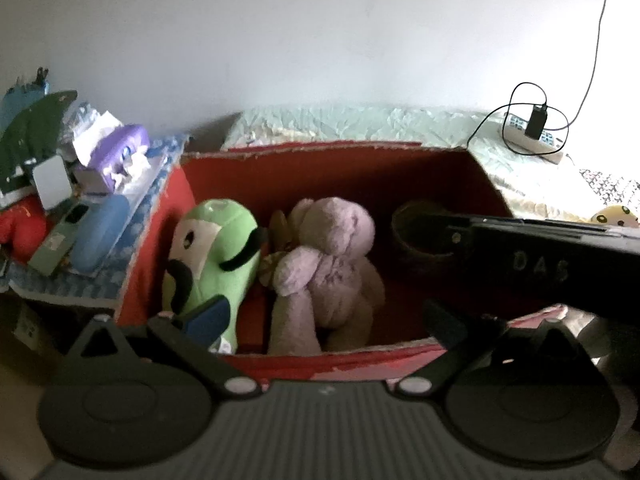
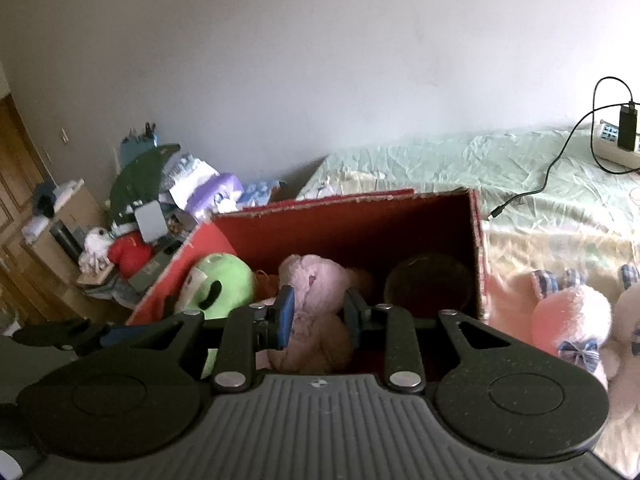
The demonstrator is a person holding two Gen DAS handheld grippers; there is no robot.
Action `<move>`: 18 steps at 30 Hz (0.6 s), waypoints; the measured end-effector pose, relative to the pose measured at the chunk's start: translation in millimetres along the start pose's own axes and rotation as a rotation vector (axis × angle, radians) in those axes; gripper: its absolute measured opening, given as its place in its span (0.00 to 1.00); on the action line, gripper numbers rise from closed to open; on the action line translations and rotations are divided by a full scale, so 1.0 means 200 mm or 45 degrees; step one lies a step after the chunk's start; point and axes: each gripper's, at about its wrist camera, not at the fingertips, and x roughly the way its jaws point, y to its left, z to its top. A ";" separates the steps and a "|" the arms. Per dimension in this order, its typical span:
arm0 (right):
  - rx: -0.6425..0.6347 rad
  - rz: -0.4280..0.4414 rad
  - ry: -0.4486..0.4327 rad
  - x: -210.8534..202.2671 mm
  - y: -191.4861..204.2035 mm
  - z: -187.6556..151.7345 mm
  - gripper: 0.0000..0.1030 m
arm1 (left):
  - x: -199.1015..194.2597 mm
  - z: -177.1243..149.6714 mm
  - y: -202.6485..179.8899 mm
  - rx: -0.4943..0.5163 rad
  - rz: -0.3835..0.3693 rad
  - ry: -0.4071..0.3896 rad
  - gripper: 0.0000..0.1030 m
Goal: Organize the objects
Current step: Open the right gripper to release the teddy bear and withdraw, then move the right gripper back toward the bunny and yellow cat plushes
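Green bedding (image 2: 440,168) carries a red box (image 2: 344,216) — inside it, a pink plush (image 2: 316,280) beside a green plush (image 2: 224,284). Above the box, left gripper (image 1: 324,320) gapes empty; right gripper (image 2: 318,320) stands narrowly parted, empty.

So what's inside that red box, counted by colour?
Green soft toy: 1
Pink soft toy: 1
Brown thing, mostly hidden between those two, so I can't tell what it is: 1
Dark round bowl: 1
Total: 4
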 end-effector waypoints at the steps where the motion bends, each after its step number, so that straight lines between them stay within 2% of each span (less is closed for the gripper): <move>1: 0.017 0.013 -0.005 -0.02 -0.01 0.00 0.29 | -0.02 0.00 -0.01 -0.001 0.000 -0.007 0.99; 9: 0.107 0.052 -0.039 -0.20 -0.14 0.01 0.29 | -0.14 0.04 -0.19 0.028 -0.010 -0.013 0.99; 18: 0.180 0.032 -0.070 -0.41 -0.33 -0.02 0.29 | -0.18 0.03 -0.47 0.096 -0.059 -0.020 0.99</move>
